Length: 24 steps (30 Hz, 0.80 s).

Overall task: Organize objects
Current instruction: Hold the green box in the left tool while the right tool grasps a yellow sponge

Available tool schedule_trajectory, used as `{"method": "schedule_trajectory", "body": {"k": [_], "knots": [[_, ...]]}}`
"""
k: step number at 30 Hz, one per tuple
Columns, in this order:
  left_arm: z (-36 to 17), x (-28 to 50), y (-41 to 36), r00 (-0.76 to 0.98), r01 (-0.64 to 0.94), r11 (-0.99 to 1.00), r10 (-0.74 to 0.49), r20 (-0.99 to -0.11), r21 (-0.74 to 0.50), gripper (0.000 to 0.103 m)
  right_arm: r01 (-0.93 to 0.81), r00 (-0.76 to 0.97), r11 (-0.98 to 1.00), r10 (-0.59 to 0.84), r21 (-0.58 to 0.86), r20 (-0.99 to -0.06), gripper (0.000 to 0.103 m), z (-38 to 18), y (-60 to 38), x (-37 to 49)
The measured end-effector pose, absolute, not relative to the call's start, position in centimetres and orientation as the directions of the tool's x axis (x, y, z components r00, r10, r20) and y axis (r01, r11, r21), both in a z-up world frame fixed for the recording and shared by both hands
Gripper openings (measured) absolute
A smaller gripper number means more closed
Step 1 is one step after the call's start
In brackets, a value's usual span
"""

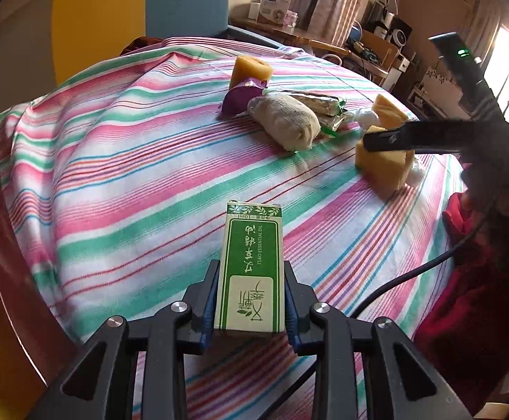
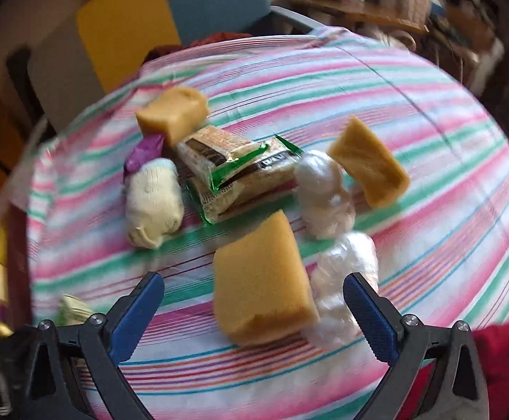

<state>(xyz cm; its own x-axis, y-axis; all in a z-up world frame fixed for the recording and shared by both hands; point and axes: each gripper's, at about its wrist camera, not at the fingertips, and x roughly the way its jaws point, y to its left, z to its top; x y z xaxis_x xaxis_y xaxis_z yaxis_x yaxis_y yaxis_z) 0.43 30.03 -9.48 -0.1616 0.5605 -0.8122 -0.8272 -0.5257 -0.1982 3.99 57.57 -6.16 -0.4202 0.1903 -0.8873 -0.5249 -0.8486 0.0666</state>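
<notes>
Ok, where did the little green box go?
The green box is pinched in the left gripper, low in the middle of the left wrist view, over the striped cloth, apart from the pile around the rolled sock.

Your right wrist view is motion-blurred, smearing the snack packets' [image 2: 240,171] print. In your left wrist view, the right gripper [image 1: 394,140] hides part of a yellow sponge [image 1: 384,168].

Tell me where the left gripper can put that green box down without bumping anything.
The bare striped cloth left of and in front of the sock roll is free. So is the strip between the green box and the near sponge. The far middle is crowded: sponges, sock roll, snack packs and plastic bundles sit close together.
</notes>
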Motion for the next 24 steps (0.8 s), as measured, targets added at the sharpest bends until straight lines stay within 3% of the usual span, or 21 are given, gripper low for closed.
{"method": "schedule_trajectory", "body": {"k": [2,4,5,6,10,24], "knots": [[-9.5,0.5,29.8,-0.162,-0.824,-0.528,0.569,-0.806,-0.206,0.031,-0.498,-0.386,-0.867,0.236,-0.014,-0.892,0.100,-6.8,57.1,3.3],[-9.6,0.5,29.7,-0.164,-0.821,-0.530,0.573,-0.803,-0.211,0.032,-0.469,-0.326,-0.877,0.279,-0.102,-0.903,0.074,-7.8,56.6,2.7],[-9.6,0.5,29.8,-0.164,-0.820,-0.531,0.573,-0.803,-0.212,0.032,-0.455,-0.294,-0.881,0.289,-0.133,-0.911,0.055,-8.4,56.3,2.4],[-9.7,0.5,29.8,-0.164,-0.820,-0.531,0.575,-0.802,-0.213,0.032,-0.446,-0.281,-0.886,0.273,-0.127,-0.920,0.053,-8.8,56.1,2.3],[-9.8,0.5,29.8,-0.162,-0.817,-0.533,0.579,-0.799,-0.220,0.032,-0.348,-0.420,-0.935,0.088,0.070,-0.903,0.053,-7.2,54.5,2.6],[-9.9,0.5,29.9,-0.169,-0.822,-0.531,0.570,-0.804,-0.204,0.033,-0.342,-0.367,-0.930,0.004,0.131,-0.930,0.054,-8.6,54.8,3.2]]}}
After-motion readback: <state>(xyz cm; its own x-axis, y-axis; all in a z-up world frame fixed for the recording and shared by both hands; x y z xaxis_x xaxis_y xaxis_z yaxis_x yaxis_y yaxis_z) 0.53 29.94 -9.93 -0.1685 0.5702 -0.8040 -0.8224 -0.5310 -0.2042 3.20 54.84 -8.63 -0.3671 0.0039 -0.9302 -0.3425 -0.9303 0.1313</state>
